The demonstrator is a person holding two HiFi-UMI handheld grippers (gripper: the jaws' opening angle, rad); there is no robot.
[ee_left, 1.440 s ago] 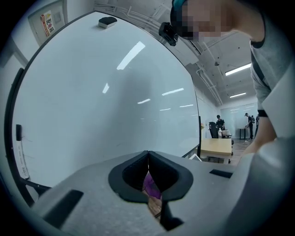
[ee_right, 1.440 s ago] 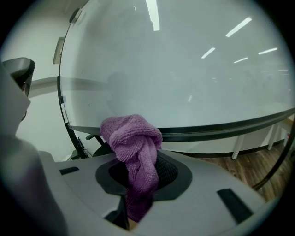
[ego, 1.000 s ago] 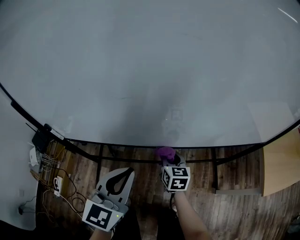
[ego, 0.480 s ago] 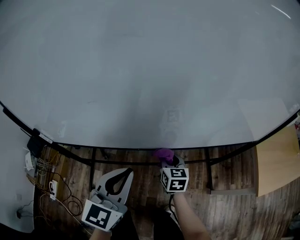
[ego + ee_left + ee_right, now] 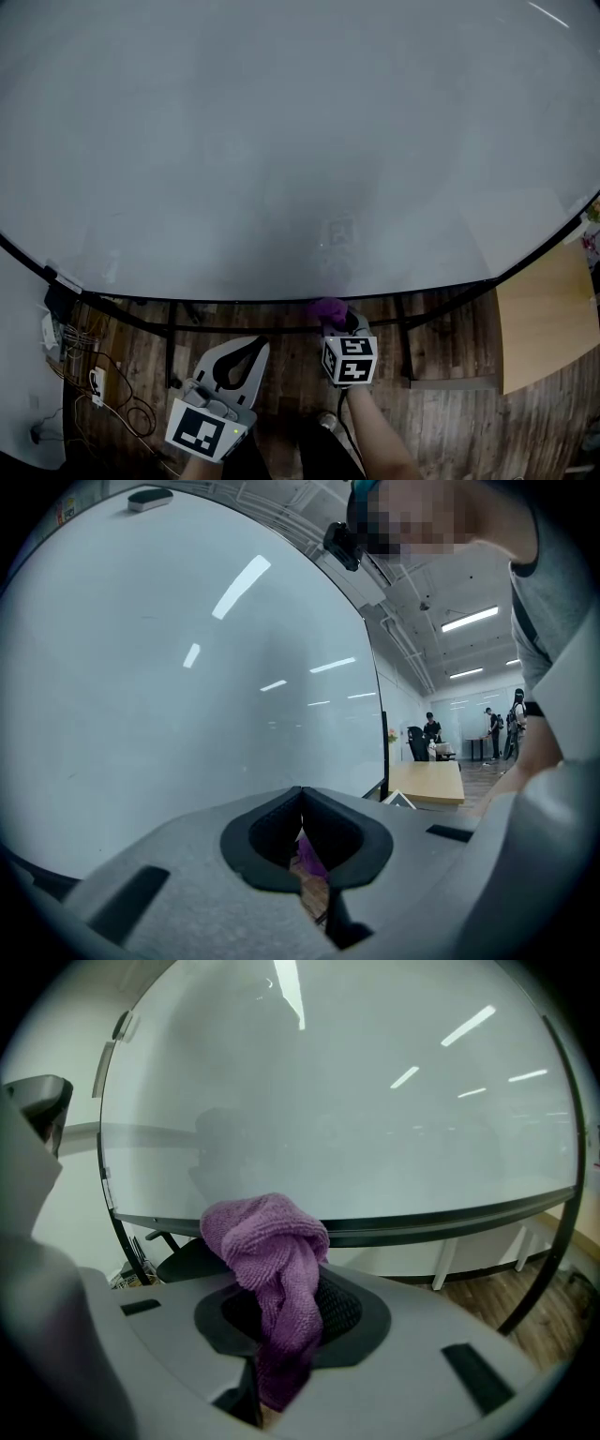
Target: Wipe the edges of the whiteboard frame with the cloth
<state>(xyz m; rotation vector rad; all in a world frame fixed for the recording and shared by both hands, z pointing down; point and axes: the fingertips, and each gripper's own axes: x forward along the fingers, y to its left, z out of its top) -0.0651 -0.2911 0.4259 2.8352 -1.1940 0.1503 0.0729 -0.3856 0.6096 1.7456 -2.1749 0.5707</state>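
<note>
- Right gripper [image 5: 281, 1321] clamped on cloth [image 5: 267, 1237], wad at jaws' 12 o'clock, near the frame [image 5: 431, 1221] bottom edge.
- Left gripper [image 5: 302, 810] closed, empty.
- Cloth looks soft, light, floppy; grip mid-bunch.

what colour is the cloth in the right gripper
Purple. The cloth shows best in the right gripper view, pinched in the right gripper.

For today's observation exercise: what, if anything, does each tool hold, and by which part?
Right tool: the cloth, pinched at its middle, a bunch above the jaws. Left tool: nothing.
</note>
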